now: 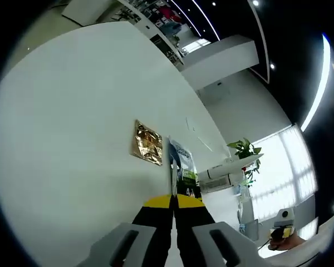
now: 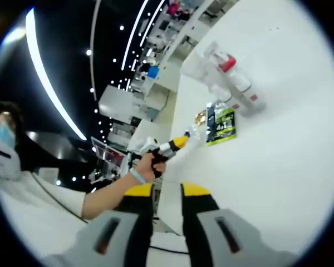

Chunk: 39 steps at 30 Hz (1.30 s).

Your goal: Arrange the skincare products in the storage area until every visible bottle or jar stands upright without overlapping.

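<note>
Skincare products: a flat green-and-black sachet [image 2: 221, 125] lies centre-right in the right gripper view, on the white tabletop [image 2: 289, 167]. Just above it is a cluster of white bottles [image 2: 234, 83], one red-capped, apparently lying down and touching; exact count unclear. A gold foil sachet [image 1: 147, 143] sits mid-frame in the left gripper view.

Left gripper [image 1: 174, 181]: jaws pressed together at the edge of the printed sachet [image 1: 181, 164]; whether it is pinched, cannot tell. Right gripper [image 2: 167, 194]: jaws parted, nothing between them.

Handling, judged: sachets light, limp, slippery; take by a sealed edge. They likely won't stand unaided. Bottles look light, stiff plastic and roll-prone; grasp mid-body. No tray or bin seen; bottle contents hidden.
</note>
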Available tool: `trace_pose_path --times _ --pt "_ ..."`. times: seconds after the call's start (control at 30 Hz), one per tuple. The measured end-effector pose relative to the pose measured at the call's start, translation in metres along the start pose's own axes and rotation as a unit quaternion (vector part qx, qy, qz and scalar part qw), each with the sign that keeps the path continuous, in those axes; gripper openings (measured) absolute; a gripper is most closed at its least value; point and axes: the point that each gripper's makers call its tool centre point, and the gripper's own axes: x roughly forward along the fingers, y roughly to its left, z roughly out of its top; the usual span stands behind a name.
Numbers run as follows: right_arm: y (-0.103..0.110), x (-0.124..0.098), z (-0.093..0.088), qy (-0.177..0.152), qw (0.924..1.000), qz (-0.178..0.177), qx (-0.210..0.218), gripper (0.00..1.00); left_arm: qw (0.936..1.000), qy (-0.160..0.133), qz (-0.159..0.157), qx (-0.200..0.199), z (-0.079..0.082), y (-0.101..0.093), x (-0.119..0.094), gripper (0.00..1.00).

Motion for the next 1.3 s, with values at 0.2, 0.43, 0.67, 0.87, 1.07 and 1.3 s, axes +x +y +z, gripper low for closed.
trace_pose_path --times 0.2,0.43,0.67,0.87,1.07,1.3 --pt "-0.001 -0.001 -0.001 0.006 1.0000 -0.001 0.000 0.17 0.9996 0.021 0.016 0.000 -0.011 0.011 0.005 0.00" --pt "-0.003 -0.005 0.002 -0.001 1.0000 -0.005 0.003 0.17 0.9990 0.031 0.019 -0.027 -0.012 0.015 0.007 0.01" --pt "0.000 -0.003 -0.001 0.002 1.0000 -0.001 0.001 0.18 0.9973 0.050 0.039 -0.037 -0.018 0.021 0.010 0.03" --pt "0.001 -0.003 -0.002 0.000 1.0000 0.003 0.000 0.18 0.9959 0.058 0.054 -0.044 -0.021 0.025 0.008 0.04" --pt "0.001 -0.007 -0.004 -0.006 1.0000 0.004 0.000 0.18 0.9953 0.054 0.069 -0.042 -0.015 0.027 0.005 0.04" --pt "0.004 -0.010 -0.009 -0.015 0.9998 0.010 -0.001 0.18 0.9928 0.071 0.093 -0.027 -0.012 0.026 0.002 0.09"
